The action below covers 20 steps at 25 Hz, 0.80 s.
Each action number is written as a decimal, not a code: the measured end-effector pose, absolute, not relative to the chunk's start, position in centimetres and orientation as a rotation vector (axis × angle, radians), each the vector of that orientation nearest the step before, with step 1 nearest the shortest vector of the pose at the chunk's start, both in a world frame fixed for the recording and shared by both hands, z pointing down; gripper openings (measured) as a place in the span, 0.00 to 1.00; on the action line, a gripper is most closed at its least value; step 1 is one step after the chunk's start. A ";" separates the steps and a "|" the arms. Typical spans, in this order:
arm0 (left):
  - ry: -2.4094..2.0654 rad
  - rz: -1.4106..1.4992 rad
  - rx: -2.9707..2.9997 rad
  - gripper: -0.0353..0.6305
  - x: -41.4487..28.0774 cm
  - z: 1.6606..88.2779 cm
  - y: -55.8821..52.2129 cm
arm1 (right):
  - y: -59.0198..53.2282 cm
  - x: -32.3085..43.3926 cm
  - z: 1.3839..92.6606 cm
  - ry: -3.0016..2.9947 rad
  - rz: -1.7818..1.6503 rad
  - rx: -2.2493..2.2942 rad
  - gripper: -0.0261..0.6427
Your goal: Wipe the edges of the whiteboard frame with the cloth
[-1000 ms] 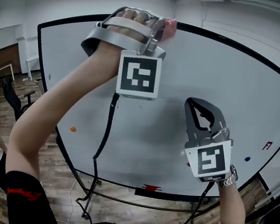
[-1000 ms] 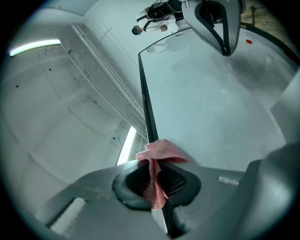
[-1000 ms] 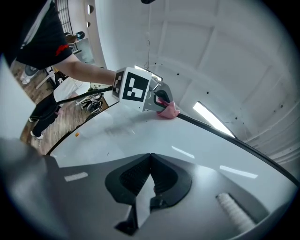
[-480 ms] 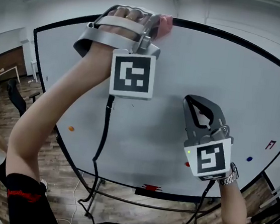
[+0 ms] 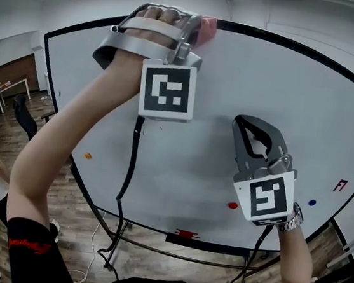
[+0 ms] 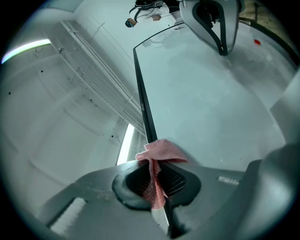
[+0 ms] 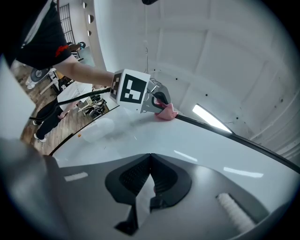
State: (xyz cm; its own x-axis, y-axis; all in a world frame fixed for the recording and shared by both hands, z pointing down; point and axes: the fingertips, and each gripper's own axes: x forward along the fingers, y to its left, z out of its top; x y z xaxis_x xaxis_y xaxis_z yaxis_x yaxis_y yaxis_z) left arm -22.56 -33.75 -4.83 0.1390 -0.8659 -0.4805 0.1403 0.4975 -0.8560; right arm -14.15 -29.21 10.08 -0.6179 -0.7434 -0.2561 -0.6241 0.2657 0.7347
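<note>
Left gripper, jaws clenched on the pink cloth, has slid toward 9 o'clock along the whiteboard's top frame — wiping underway — right gripper idle, jaws pressed together, empty.

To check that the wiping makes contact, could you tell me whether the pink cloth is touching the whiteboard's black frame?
Touching. In the left gripper view the cloth, clamped in the left gripper, lies over the frame with no gap.

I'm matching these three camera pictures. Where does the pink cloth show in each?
Head view: pink cloth, top centre, against the black frame.
Left gripper view: cloth lower centre, clamped in the left gripper, frame running up behind it.
Right gripper view: cloth upper centre, at the frame.
Shared landmark: that frame.
</note>
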 end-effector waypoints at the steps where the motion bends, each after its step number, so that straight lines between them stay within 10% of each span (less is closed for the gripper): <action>1: 1.216 -0.836 -0.752 0.09 -22.5 -4.9 -33.7 | -29.2 -14.1 10.1 -2.387 -1.279 1.295 0.04; 20: 1.246 -0.881 -0.721 0.09 -21.3 -5.0 -32.3 | -28.0 -11.8 10.2 -2.413 -1.244 1.230 0.04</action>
State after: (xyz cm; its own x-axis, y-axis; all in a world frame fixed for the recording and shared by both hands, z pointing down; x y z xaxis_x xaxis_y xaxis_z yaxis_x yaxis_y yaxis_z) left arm -21.33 -32.29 -5.04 0.0875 -0.8705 -0.4844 0.1661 0.4922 -0.8545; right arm -11.82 -28.02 10.24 -0.6488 -0.7308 -0.2121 -0.5967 0.3157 0.7377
